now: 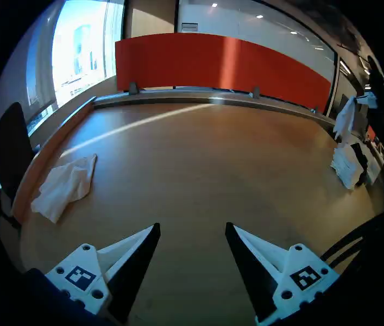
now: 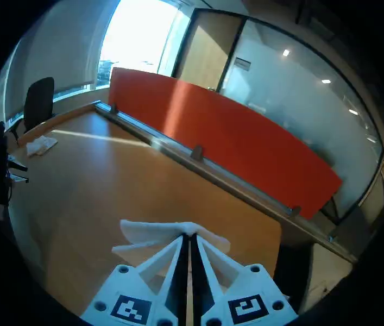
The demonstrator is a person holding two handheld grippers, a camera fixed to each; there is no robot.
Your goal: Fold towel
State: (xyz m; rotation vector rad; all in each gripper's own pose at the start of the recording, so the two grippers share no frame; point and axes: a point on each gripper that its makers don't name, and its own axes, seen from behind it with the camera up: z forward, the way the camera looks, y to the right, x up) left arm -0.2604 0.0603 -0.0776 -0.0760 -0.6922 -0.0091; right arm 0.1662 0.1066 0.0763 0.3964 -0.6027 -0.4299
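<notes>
A crumpled white towel (image 1: 64, 185) lies near the left edge of the wooden table (image 1: 202, 163), well ahead and to the left of my left gripper (image 1: 192, 228). That gripper is open and hovers over bare wood. At the far right, another white towel (image 1: 346, 117) hangs in the air above a stack of white towels (image 1: 348, 165). In the right gripper view, my right gripper (image 2: 190, 236) is shut on a white towel (image 2: 162, 231), whose cloth spreads out past both fingertips. The crumpled towel (image 2: 41, 145) shows small at the table's far left.
A long orange divider (image 1: 219, 62) on a metal rail closes off the table's far side. A dark office chair (image 2: 38, 103) stands by the bright window (image 1: 80, 49) at the left end. Glass walls lie behind the divider. The table's end edge (image 2: 278, 239) is close to my right gripper.
</notes>
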